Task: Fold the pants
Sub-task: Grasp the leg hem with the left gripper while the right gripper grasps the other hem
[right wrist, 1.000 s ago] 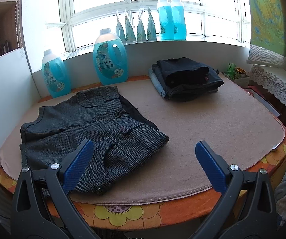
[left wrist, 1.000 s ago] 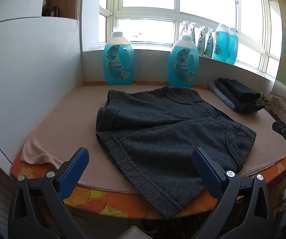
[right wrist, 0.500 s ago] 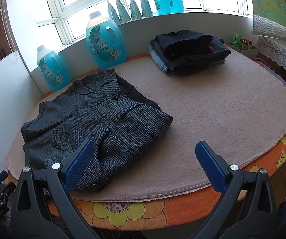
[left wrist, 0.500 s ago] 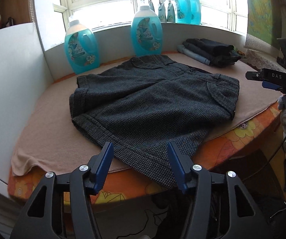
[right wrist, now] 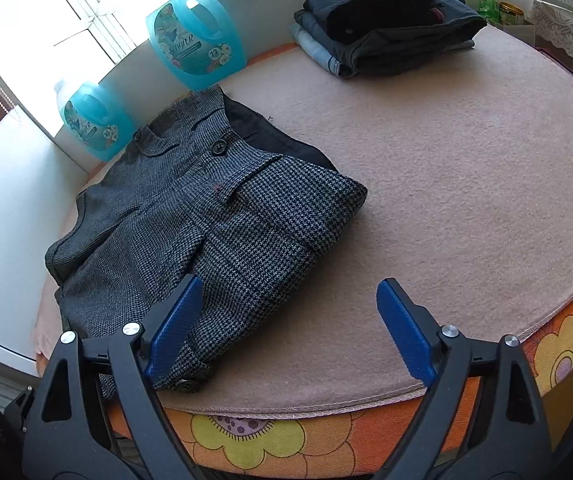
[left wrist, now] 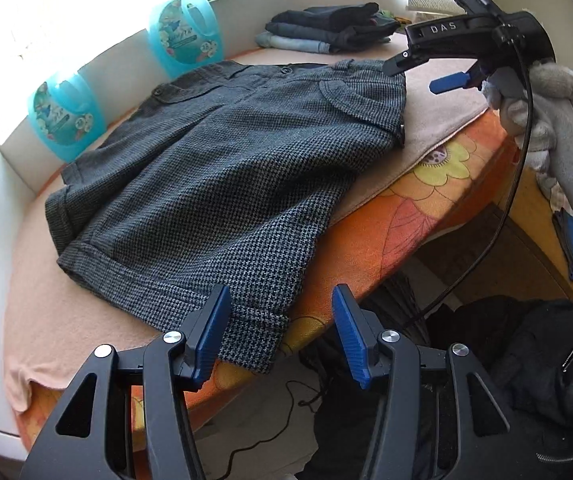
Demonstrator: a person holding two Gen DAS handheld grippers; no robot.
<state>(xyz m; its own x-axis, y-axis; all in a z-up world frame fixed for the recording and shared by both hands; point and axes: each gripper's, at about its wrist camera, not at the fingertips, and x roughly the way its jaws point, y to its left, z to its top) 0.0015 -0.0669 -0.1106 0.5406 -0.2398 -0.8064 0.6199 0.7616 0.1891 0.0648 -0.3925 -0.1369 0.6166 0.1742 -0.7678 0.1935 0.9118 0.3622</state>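
The grey checked pants (left wrist: 230, 168) lie spread flat on the pink mat (right wrist: 466, 184), 1 cuff drooping over the table edge at 6 o'clock. The left gripper (left wrist: 280, 330) hovers released around that cuff; the right gripper (right wrist: 286, 320) is released near the waistband. 2 blue bottles (right wrist: 194, 36) stand at 11 o'clock, folded clothes (right wrist: 386, 20) at 1.

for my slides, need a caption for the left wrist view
Open left gripper nears the hem of grey houndstooth shorts hanging over the table edge.
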